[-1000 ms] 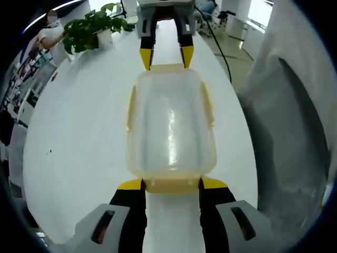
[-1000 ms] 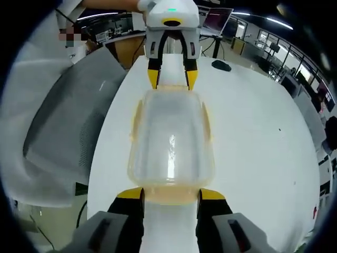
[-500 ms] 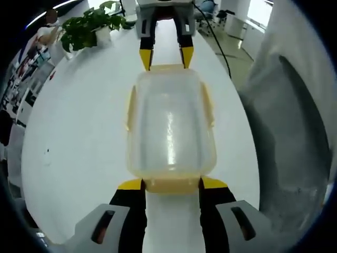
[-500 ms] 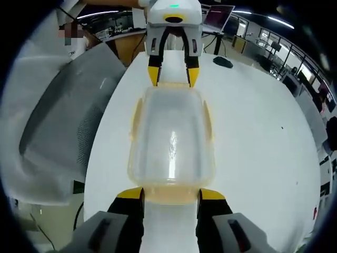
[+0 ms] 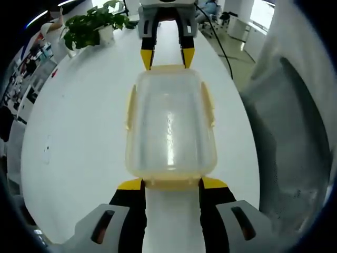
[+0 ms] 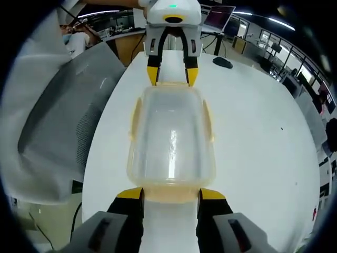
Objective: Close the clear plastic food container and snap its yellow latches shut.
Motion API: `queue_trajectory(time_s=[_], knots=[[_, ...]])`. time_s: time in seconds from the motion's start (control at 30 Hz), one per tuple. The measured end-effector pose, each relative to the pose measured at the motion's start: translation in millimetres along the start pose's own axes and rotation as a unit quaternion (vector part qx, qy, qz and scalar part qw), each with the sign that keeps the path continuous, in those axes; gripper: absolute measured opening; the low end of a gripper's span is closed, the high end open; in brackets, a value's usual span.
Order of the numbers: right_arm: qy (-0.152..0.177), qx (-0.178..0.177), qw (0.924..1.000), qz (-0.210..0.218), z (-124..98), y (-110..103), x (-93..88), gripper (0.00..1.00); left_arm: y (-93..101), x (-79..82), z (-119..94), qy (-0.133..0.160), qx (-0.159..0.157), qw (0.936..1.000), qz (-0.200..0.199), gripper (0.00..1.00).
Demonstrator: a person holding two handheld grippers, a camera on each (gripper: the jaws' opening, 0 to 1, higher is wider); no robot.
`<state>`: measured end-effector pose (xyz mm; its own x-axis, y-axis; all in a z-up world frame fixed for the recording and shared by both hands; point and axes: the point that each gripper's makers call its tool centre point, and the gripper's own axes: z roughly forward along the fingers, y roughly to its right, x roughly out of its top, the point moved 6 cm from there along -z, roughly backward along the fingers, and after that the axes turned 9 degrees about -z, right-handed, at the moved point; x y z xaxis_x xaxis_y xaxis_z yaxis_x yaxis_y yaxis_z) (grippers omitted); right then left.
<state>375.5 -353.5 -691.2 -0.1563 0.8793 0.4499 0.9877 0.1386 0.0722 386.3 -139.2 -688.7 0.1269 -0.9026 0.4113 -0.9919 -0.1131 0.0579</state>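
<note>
The clear plastic container (image 5: 169,126) lies lid-on along the white table (image 5: 79,132), with pale yellow latches on its long sides (image 5: 130,105) and at both ends. My left gripper (image 5: 171,184) is open, its yellow-tipped jaws flanking the near end latch (image 5: 171,185). At the far end, my right gripper (image 5: 164,57) stands with its tips against the container's rim. From the right gripper view the container (image 6: 171,137) runs away from my right gripper (image 6: 171,194), which is open with the end latch (image 6: 171,196) between its jaws. The left gripper (image 6: 169,75) faces it at the other end.
A potted plant (image 5: 92,26) stands at the table's far left. A person's light grey garment (image 5: 295,132) hangs close along one table edge (image 6: 58,121). A laptop (image 6: 217,20) and a dark mouse (image 6: 221,64) lie at the far end.
Both views have shifted very slightly. The container and both grippers hold the same places against each other.
</note>
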Motion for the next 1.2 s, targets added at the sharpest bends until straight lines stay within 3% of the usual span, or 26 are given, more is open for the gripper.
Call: queue_trajectory(time_s=[0.4, 0.5, 0.7, 1.03, 1.2], knots=[[-0.008, 0.005, 0.9999, 0.009, 2.0, -0.8, 2.1, 0.42, -0.9, -2.8, 0.5, -0.005, 0.001, 0.9999, 0.014, 0.38], [-0.012, 0.006, 0.9999, 0.007, 1.4, -0.9, 1.5, 0.41, -0.3, -6.4, -0.1, -0.009, -0.002, 0.9997, 0.023, 0.44], [-0.006, 0.005, 0.9999, 0.008, -1.4, 0.3, 4.1, 0.43, -0.8, -12.3, -6.3, 0.000, 0.002, 0.9998, -0.018, 0.47], [0.004, 0.005, 0.9999, 0.014, -7.7, -2.8, 6.7, 0.43, 0.4, -15.1, -12.3, 0.005, 0.008, 0.9991, -0.041, 0.46], [0.036, -0.004, 0.9985, 0.041, -15.7, -1.7, 18.3, 0.42, -2.2, -9.0, -16.4, 0.036, 0.013, 0.9934, -0.108, 0.43]])
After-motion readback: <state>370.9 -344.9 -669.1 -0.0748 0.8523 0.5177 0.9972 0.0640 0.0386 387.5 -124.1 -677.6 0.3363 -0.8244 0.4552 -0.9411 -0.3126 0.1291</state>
